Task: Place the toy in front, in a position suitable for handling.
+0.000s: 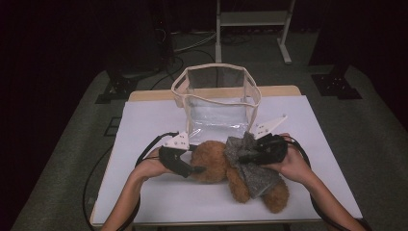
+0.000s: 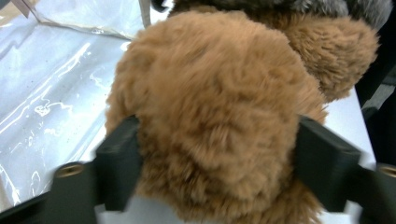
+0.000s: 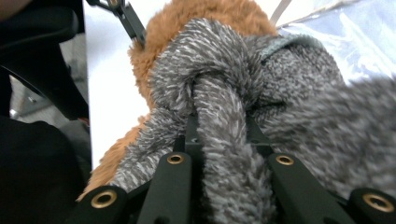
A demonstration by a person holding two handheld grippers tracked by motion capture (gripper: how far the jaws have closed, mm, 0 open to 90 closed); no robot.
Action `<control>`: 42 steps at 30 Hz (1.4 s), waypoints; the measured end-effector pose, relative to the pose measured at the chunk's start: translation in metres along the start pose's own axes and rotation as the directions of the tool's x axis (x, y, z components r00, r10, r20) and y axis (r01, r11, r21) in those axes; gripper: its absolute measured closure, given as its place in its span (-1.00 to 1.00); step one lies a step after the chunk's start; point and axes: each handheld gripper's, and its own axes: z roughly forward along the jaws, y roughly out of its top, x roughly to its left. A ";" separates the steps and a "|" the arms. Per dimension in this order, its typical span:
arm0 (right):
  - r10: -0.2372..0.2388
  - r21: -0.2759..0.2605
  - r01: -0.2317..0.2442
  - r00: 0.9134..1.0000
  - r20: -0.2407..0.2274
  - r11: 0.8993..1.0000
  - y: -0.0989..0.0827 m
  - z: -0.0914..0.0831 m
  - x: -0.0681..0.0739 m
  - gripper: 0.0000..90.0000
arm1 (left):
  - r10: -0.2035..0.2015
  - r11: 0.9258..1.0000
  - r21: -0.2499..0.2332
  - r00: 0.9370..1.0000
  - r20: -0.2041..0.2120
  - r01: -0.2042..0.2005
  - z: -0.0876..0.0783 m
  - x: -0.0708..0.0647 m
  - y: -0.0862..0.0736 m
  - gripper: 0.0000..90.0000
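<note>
Plush bear (image 1: 226, 166) lying near the front middle of the white worktop (image 1: 144, 125), just before a clear bag (image 1: 216, 103). Left gripper (image 2: 215, 158): jaws spread either side of the bear's head, pads at the fur (pressure cannot be told). Right gripper (image 3: 219, 135): jaws clenched on the grey scarf (image 3: 261, 107) around the bear. Bare worktop lies left and right.

Fluffy brown plush bear (image 1: 216, 163), nubby grey knit cloth (image 1: 250, 166), glossy clear plastic bag (image 1: 216, 103), matt white tabletop (image 1: 154, 120)
</note>
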 end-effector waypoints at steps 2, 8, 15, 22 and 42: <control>0.010 -0.003 -0.010 1.000 -0.018 1.000 -0.007 -0.005 0.001 0.71 | -0.027 0.999 0.037 1.000 0.012 0.026 0.009 0.003 0.002 -0.82; -0.015 -0.017 0.016 0.999 0.045 1.000 0.013 -0.026 0.002 0.71 | 0.006 1.000 0.019 1.000 0.029 -0.007 0.011 0.000 0.003 -0.41; 0.071 -0.025 -0.070 0.997 0.040 0.997 -0.007 -0.016 -0.022 0.71 | 0.016 1.000 0.012 0.999 0.030 -0.016 0.001 -0.001 0.000 -0.56; 0.067 -0.049 -0.066 0.997 0.029 0.997 -0.019 -0.014 -0.010 0.73 | -0.018 0.999 0.037 0.997 0.077 0.016 0.031 0.001 0.009 -1.00; 0.115 -0.101 -0.113 0.993 0.011 0.988 -0.001 -0.017 -0.036 0.72 | 0.156 0.987 0.060 0.984 -0.088 -0.151 0.002 -0.009 0.026 -0.33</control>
